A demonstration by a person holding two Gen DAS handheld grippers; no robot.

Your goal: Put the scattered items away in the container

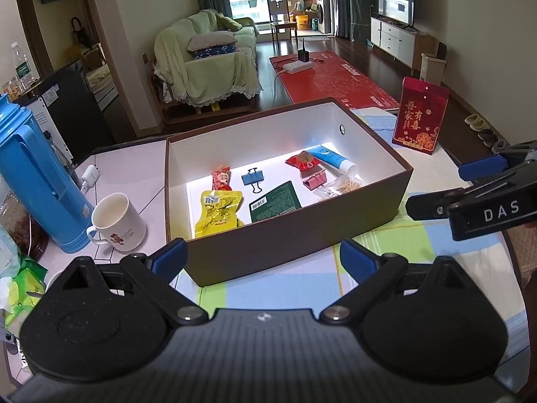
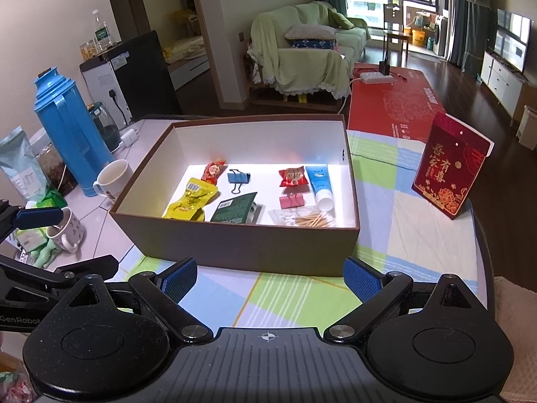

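Note:
A brown box (image 1: pixel 295 231) (image 2: pixel 241 245) with a white inside stands on the checked cloth. In it lie a yellow snack bag (image 1: pixel 220 213) (image 2: pixel 189 203), a dark green packet (image 1: pixel 275 201) (image 2: pixel 235 211), a blue binder clip (image 1: pixel 253 179) (image 2: pixel 238 178), a pink clip (image 1: pixel 315 179) (image 2: pixel 292 200), red snack packets (image 1: pixel 303 160) (image 2: pixel 293 177), a blue tube (image 1: pixel 332 159) (image 2: pixel 319 181) and a bag of cotton swabs (image 2: pixel 303 218). My left gripper (image 1: pixel 263 258) is open before the box's near wall, holding nothing. My right gripper (image 2: pixel 270 278) is open too, empty, near the same wall.
A red gift bag (image 1: pixel 421 116) (image 2: pixel 449 171) stands right of the box. Left of it are a white mug (image 1: pixel 115 223) (image 2: pixel 112 176), a blue thermos (image 1: pixel 37 181) (image 2: pixel 70 131), a second mug (image 2: pixel 65 230) and food bags. The right gripper (image 1: pixel 483 198) shows at the left view's right edge.

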